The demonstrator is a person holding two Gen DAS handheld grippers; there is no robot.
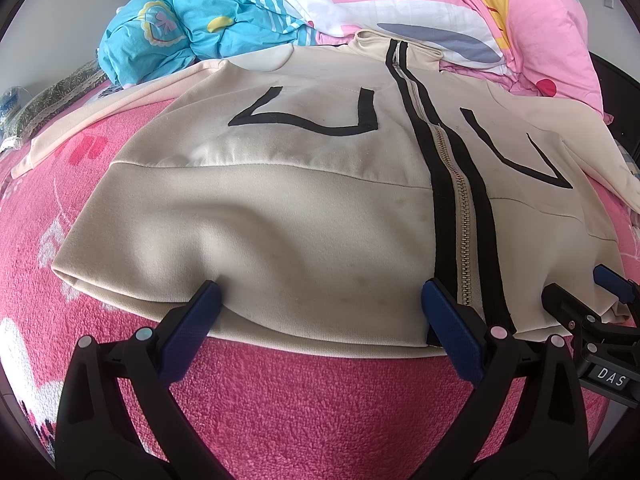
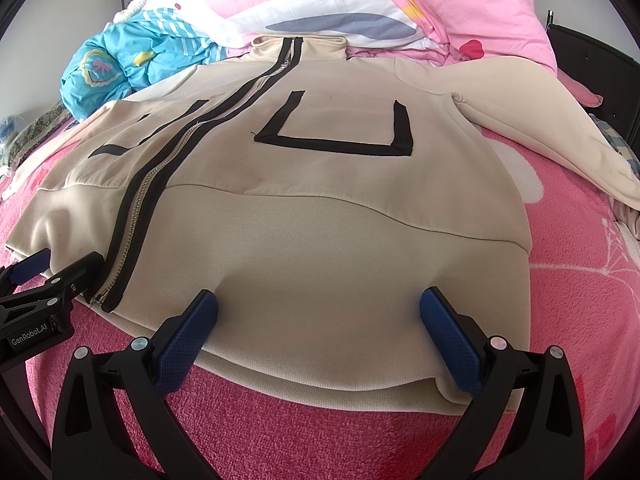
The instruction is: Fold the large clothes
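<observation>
While the jacket (image 1: 280, 200) lay flat on the bed (image 1: 300, 408), both tools, left tool (image 1: 320, 300) and right tool (image 2: 320, 308), were held wide at its hem. Equal bites should be taken and lifted evenly.

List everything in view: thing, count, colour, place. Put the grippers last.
jacket: one, beige with black trim, spread flat and face up on the blanket, hem toward the cameras.
zipper: one, silver between black strips, closed down the jacket's front.
pocket outlines: two, black, one each side of the zipper.
blanket: one, hot pink fleece with white patterns, under the jacket.
quilt: one, pink and white with cartoon prints, bunched behind the collar.
blue bedding: one bundle, turquoise, back left beside the quilt.
left gripper: one, black with blue pads, open, fingers resting on the hem left of the zipper.
right gripper: one, black with blue pads, open, on the hem right of the zipper.
</observation>
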